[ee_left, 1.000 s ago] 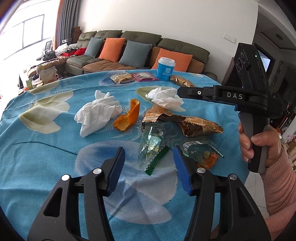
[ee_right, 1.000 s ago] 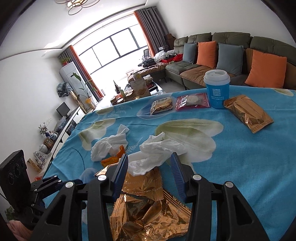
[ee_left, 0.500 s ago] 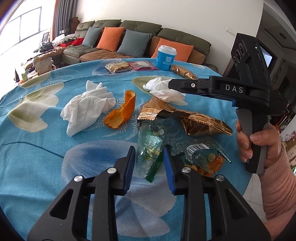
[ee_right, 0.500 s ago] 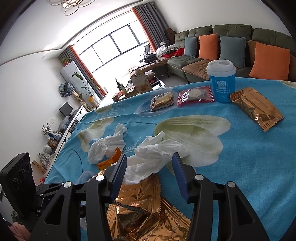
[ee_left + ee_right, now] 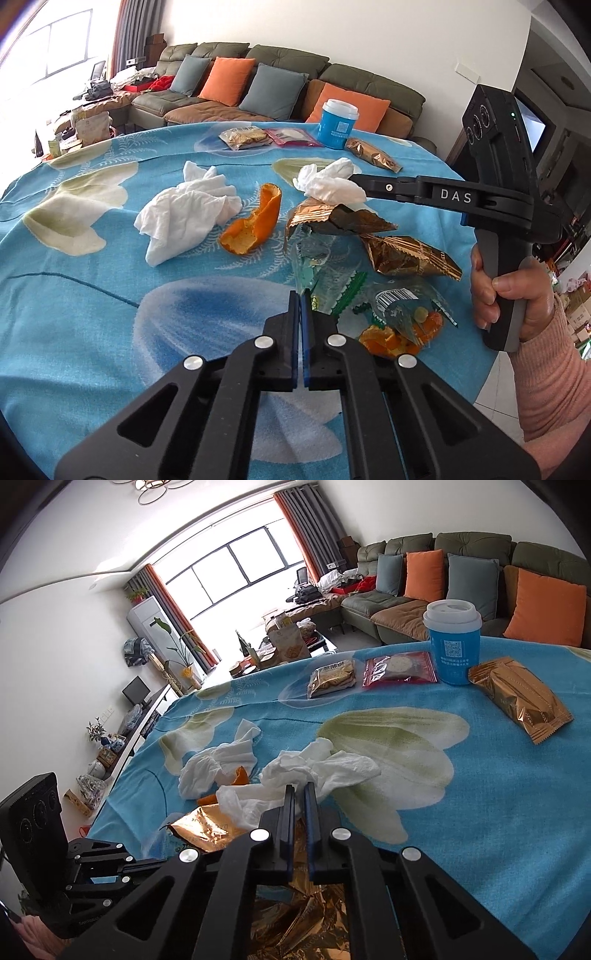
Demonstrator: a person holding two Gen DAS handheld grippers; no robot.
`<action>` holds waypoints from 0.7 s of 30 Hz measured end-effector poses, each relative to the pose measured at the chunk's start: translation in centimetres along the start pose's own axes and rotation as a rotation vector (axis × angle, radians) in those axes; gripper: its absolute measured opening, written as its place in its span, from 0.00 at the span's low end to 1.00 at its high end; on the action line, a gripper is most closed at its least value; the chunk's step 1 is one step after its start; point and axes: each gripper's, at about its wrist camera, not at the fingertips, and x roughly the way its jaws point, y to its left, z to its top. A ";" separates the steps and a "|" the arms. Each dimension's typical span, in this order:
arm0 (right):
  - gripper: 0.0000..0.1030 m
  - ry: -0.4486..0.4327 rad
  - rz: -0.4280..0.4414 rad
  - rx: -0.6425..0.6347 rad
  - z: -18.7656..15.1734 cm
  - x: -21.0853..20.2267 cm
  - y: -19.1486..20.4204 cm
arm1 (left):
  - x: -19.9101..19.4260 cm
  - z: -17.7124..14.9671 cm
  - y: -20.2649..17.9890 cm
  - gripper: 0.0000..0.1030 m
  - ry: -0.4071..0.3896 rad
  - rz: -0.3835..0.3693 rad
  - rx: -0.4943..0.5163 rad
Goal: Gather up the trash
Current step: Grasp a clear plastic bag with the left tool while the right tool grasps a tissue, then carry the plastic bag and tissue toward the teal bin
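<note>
My left gripper (image 5: 299, 297) is shut on the near end of a clear green wrapper (image 5: 314, 262) lying on the blue tablecloth. My right gripper (image 5: 300, 790) is shut on a crumpled white tissue (image 5: 317, 771), which also shows in the left wrist view (image 5: 328, 181), resting on a torn gold foil wrapper (image 5: 402, 251). A second white tissue (image 5: 184, 214), an orange peel (image 5: 255, 229) and a clear bag with peel bits (image 5: 402, 317) lie nearby.
At the far side of the table stand a blue cup with white lid (image 5: 452, 642), a sealed gold packet (image 5: 521, 698), a red packet (image 5: 399, 666) and a biscuit packet (image 5: 332, 677). The table edge (image 5: 491, 343) drops off at right. A sofa stands behind.
Both grippers have closed from open: the left onto the green wrapper, the right onto the white tissue. The left gripper moved forward to the wrapper.
</note>
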 end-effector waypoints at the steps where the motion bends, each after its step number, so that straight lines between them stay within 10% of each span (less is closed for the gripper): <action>1: 0.03 -0.003 0.004 0.002 0.0 -0.1 0.0 | -0.2 -0.1 0.1 0.02 -0.006 0.004 -0.002; 21: 0.02 -0.093 0.075 -0.040 0.5 -3.1 3.5 | -7.7 -3.5 4.3 0.01 -0.120 0.093 -0.115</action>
